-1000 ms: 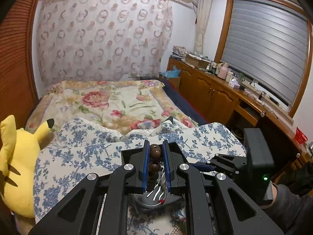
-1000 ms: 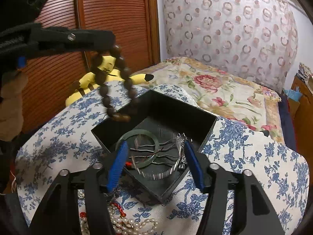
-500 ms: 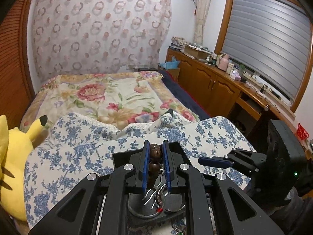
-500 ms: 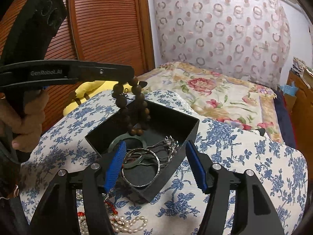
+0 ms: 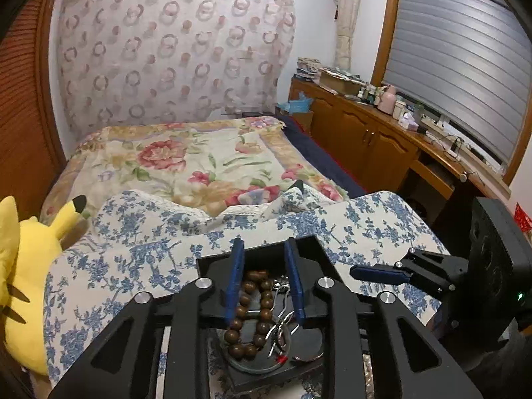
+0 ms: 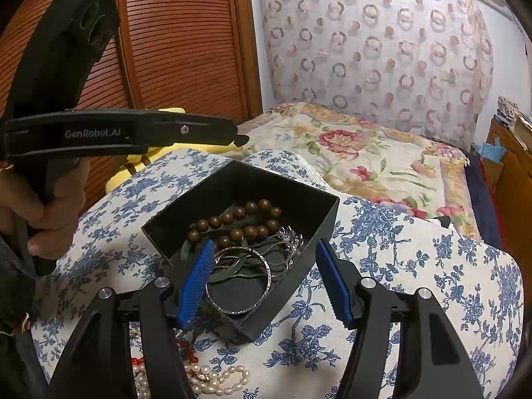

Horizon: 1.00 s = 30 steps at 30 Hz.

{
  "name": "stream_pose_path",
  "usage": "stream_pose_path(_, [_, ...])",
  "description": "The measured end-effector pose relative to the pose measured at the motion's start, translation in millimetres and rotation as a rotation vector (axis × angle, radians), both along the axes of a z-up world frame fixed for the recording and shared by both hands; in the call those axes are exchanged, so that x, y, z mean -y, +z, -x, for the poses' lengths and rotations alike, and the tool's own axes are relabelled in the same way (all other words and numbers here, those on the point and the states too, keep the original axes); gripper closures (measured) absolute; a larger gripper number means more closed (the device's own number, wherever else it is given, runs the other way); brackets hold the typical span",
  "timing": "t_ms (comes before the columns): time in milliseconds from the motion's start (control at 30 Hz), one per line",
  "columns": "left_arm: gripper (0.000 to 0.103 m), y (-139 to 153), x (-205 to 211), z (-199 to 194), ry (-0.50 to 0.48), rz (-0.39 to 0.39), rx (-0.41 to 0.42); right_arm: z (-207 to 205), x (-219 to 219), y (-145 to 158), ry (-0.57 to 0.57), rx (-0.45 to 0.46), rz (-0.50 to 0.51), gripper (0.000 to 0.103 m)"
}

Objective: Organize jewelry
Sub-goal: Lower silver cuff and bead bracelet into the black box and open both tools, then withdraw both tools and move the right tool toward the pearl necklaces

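Note:
A black open box (image 6: 319,209) stands on the blue-flowered cloth (image 6: 415,266). In it lie a brown wooden bead bracelet (image 6: 239,222), a silver bangle (image 6: 239,279), a dark green bangle and silver hair pieces. The bead bracelet also shows in the left wrist view (image 5: 249,312), lying loose in the box (image 5: 212,262). My left gripper (image 5: 264,279) is open and empty just above the box. My right gripper (image 6: 266,286) is open and empty, at the box's near corner. A pearl necklace (image 6: 212,379) and red beads (image 6: 183,349) lie on the cloth in front of the box.
A yellow plush toy (image 5: 23,266) sits at the cloth's left edge. A flowered bedspread (image 5: 199,163) lies beyond the box. Wooden cabinets (image 5: 365,139) run along the right wall, and a slatted wooden door (image 6: 179,43) stands on the left.
My left gripper has opened and let go of the bead bracelet, which now lies in the box. The right gripper stayed open and drew back slightly.

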<state>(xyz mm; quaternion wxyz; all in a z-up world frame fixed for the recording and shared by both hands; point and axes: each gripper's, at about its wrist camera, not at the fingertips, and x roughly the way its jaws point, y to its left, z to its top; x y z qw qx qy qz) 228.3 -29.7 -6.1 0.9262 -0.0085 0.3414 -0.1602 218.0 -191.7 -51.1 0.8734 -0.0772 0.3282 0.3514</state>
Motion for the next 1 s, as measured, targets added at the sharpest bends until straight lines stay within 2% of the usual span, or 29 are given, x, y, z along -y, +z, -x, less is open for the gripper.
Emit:
stream_pose_path(100, [0.068,-1.0,-1.9,6.2,0.011,-0.012,0.006,0.7,-1.1,0.0,-0.003,0.003,0.0,0.037])
stream_pose_path(167, [0.058,-2.9,-4.2,10.7,0.02,-0.017,0.006,2.0,-1.8,0.2,-0.003,0.007,0.0,0.037])
stream_pose_path(300, [0.048,-6.2,-12.1,21.1,0.037,-0.022,0.004,7.6,-3.1,4.6,-0.008,0.02,0.001,0.037])
stream_pose_path(367, [0.034,-6.4,-15.4,27.5,0.049,-0.029,0.008,11.0,-2.3,9.0,-0.013,0.031,0.003,0.037])
stream_pose_path(400, [0.033,-6.3,-17.5,32.0,0.054,-0.032,0.013,13.6,-1.2,10.6,-0.016,0.038,0.005,0.037])
stream_pose_path(467, [0.022,-6.4,-20.5,39.2,0.063,-0.035,0.016,18.2,2.2,16.3,-0.022,0.05,0.004,0.037])
stream_pose_path(567, [0.012,-8.8,-26.5,53.0,0.067,-0.035,0.02,26.9,7.4,20.9,-0.035,0.064,0.006,0.038])
stream_pose_path(667, [0.008,-15.5,-31.3,65.5,0.071,-0.04,0.009,37.0,13.2,19.8,-0.047,0.057,0.008,0.038])
stream_pose_path(1000, [0.008,-63.6,-44.7,104.2,0.071,-0.064,-0.096,68.0,27.6,-5.4,-0.089,-0.005,0.044,0.038])
